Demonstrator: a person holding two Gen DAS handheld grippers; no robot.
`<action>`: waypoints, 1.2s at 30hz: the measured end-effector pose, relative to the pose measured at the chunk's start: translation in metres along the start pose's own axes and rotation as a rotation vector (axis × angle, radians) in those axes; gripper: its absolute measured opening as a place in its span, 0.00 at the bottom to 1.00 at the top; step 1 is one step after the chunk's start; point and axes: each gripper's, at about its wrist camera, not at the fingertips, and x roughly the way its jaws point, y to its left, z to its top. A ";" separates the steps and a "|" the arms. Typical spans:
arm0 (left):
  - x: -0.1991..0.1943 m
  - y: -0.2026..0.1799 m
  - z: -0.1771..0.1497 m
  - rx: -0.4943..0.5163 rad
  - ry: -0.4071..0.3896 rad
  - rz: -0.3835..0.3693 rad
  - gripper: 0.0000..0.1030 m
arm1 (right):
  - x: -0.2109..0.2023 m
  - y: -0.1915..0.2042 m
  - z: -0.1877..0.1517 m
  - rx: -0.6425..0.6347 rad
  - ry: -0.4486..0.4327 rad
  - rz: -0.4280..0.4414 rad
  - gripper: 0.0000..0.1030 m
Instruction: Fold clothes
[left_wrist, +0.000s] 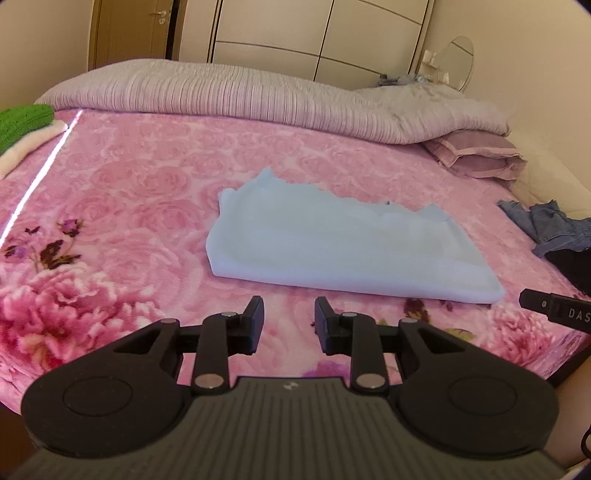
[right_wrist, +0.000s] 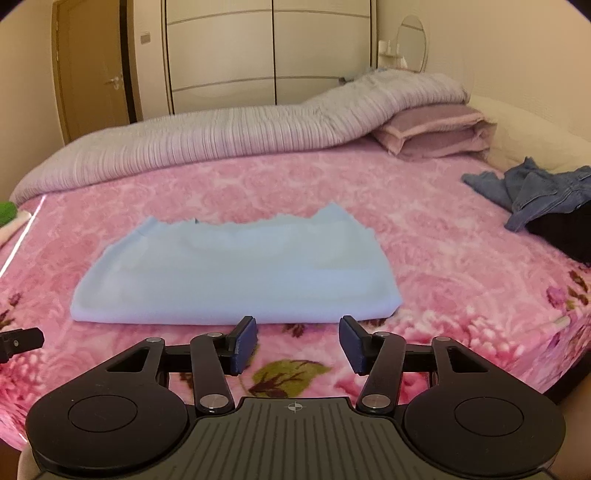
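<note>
A light blue garment (left_wrist: 332, 243) (right_wrist: 236, 269) lies folded into a flat rectangle in the middle of the pink floral bedspread (left_wrist: 129, 192) (right_wrist: 443, 258). My left gripper (left_wrist: 289, 314) hovers open just short of the garment's near edge, nothing between its fingers. My right gripper (right_wrist: 298, 332) is also open and empty, close to the near right part of that edge. The tip of the right gripper shows at the right edge of the left wrist view, and the left gripper's tip at the left edge of the right wrist view.
Crumpled blue denim clothing (left_wrist: 546, 225) (right_wrist: 535, 192) and a dark item (right_wrist: 565, 232) lie at the bed's right side. A rolled grey-lilac quilt (left_wrist: 240, 96) (right_wrist: 221, 136) and pillows (right_wrist: 436, 133) line the far side. Green and cream fabrics (left_wrist: 22, 125) sit at the left.
</note>
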 end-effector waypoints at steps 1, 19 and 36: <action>-0.004 0.000 -0.001 0.003 -0.006 0.001 0.24 | -0.006 0.000 -0.001 0.001 -0.008 0.000 0.53; -0.018 -0.006 0.004 0.029 -0.009 0.037 0.26 | -0.017 0.005 -0.005 -0.011 -0.012 0.027 0.54; 0.063 -0.018 0.034 0.094 0.128 0.067 0.26 | 0.061 -0.038 0.007 0.164 0.141 0.012 0.55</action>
